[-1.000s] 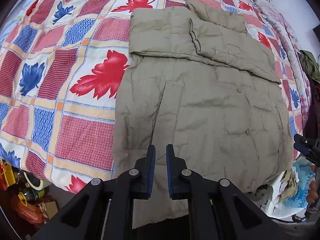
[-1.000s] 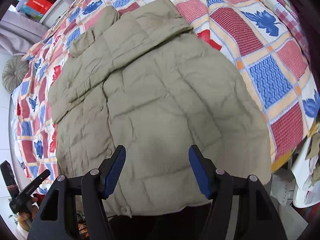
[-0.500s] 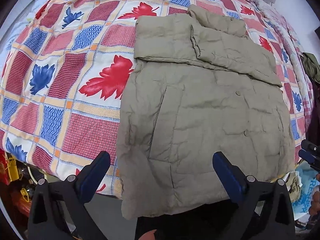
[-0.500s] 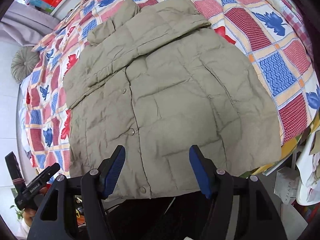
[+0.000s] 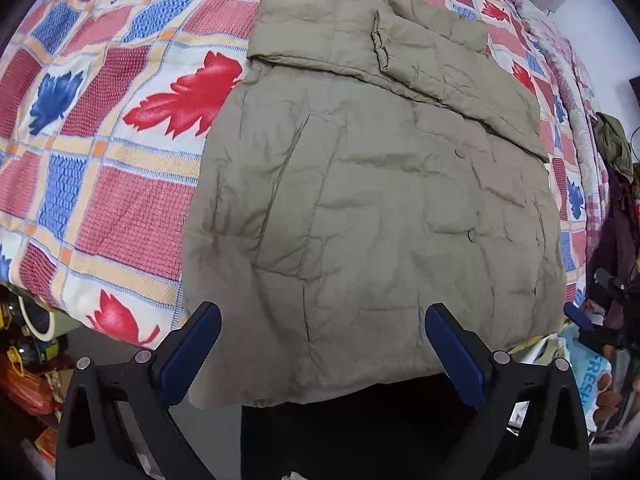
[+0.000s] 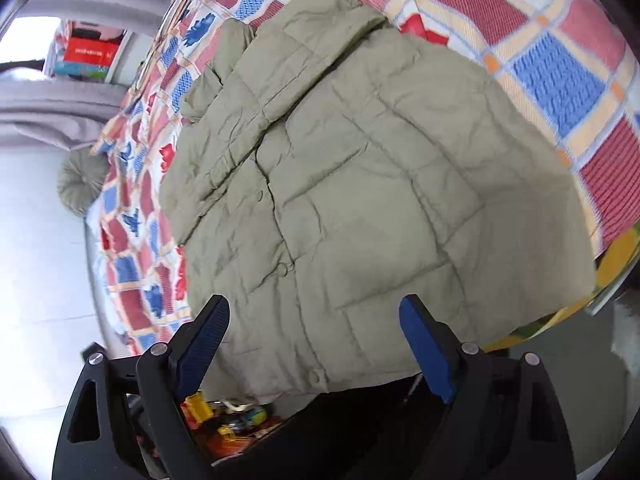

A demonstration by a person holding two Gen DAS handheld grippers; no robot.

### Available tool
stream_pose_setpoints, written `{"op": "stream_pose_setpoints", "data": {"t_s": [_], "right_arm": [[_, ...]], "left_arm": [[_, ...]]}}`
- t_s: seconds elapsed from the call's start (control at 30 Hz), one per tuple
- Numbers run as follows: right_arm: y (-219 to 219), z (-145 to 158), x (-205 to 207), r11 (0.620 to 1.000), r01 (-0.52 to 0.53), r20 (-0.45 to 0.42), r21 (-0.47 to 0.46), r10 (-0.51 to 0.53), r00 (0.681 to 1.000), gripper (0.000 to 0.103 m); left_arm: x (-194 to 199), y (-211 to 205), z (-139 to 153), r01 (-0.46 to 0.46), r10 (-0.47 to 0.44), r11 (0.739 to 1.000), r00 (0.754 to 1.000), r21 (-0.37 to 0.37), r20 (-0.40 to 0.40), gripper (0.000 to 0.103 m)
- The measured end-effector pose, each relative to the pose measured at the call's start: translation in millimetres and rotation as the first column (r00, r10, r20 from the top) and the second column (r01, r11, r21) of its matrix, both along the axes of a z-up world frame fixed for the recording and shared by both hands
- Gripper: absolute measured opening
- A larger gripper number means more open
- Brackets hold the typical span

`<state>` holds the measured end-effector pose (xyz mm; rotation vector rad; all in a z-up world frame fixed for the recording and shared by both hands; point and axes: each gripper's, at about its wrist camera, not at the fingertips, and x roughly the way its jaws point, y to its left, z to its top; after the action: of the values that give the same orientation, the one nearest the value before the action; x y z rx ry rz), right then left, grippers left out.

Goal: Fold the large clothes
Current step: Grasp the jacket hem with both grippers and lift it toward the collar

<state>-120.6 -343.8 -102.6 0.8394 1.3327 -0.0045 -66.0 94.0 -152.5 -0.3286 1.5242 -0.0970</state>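
Left wrist view: legible writing is limited to a light blue bag [image 5: 596,376] at the lower right edge of the frame, printed with white letters reading "FRESH"; the rest of the print is cut off. Right wrist view: a red box [image 6: 90,53] sits at the upper left of the frame, on a shelf beside grey curtains; its white lettering is too small to read.

The task item is a khaki quilted jacket [image 5: 376,200]. It lies flat on a bedspread [image 5: 100,128] patterned with red and blue checks and red and blue leaves. The jacket fills the centre of both frames. Its hem hangs slightly past the near edge of the bed, at the lower centre of each frame. The sleeves are folded across the chest in a band at the upper part of the frame, with the collar above them. Round snap buttons run down the front placket, and a slanted pocket seam shows on the panel left of centre in the left wrist view. The fabric is wrinkled throughout.

The left gripper [image 5: 322,354] has its blue-padded jaws wide apart above the hem, clamping nothing. The right gripper [image 6: 314,350] has its jaws apart and opening, with the hem in view between them and neither pad pressing on the fabric.

A round grey-green cushion [image 6: 82,186] lies at the left of the right wrist frame.
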Motion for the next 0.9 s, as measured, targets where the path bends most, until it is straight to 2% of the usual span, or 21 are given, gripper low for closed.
{"op": "stream_pose_setpoints", "data": {"t_s": [0.07, 0.17, 0.23, 0.37, 0.53, 0.7, 0.83, 0.9], "right_arm": [[-6.5, -9.3, -7.8, 0.998, 0.035, -0.007, 0.049, -0.035, 0.999, 0.089], [-17.8, -22.3, -21.1, 0.994, 0.088, -0.037, 0.071, -0.086, 0.996, 0.089], [-28.7, -33.7, -31.2, 0.988, 0.130, -0.088, 0.087, -0.122, 0.989, 0.089], [-51.6, -56.5, -52.7, 0.967, 0.219, -0.176, 0.129, -0.195, 0.965, 0.089], [-61.6, -79.8, -73.3, 0.947, 0.281, -0.240, 0.159, -0.238, 0.941, 0.089], [-62.2, -105.4, -81.8, 0.938, 0.296, -0.280, 0.180, -0.240, 0.930, 0.089], [-66.7, -127.7, -81.6, 0.931, 0.328, -0.305, 0.162, -0.269, 0.914, 0.089], [-67.7, -134.4, -78.6, 0.926, 0.339, -0.302, 0.165, -0.280, 0.911, 0.089]], "left_arm": [[-7.3, 5.9, -3.8, -0.017, 0.017, 0.999, 1.000, -0.040, -0.018, 0.102], [-20.5, 11.8, -8.0, -0.023, 0.019, 0.994, 0.999, -0.104, -0.042, 0.102], [-28.4, 14.6, -12.8, -0.019, 0.009, 0.988, 0.998, -0.151, -0.067, 0.102], [-44.7, 19.4, -35.7, -0.032, -0.015, 0.962, 0.986, -0.271, -0.168, 0.102], [-67.2, 23.5, -67.3, -0.082, 0.010, 0.960, 0.966, -0.267, -0.259, 0.102], [-79.5, 23.4, -99.7, -0.219, 0.105, 0.916, 0.940, -0.335, -0.326, 0.102], [-80.3, 17.7, -113.7, -0.292, 0.174, 0.894, 0.925, -0.340, -0.337, 0.102], [-75.6, 16.0, -108.7, -0.311, 0.207, 0.884, 0.929, -0.348, -0.306, 0.102]]}}
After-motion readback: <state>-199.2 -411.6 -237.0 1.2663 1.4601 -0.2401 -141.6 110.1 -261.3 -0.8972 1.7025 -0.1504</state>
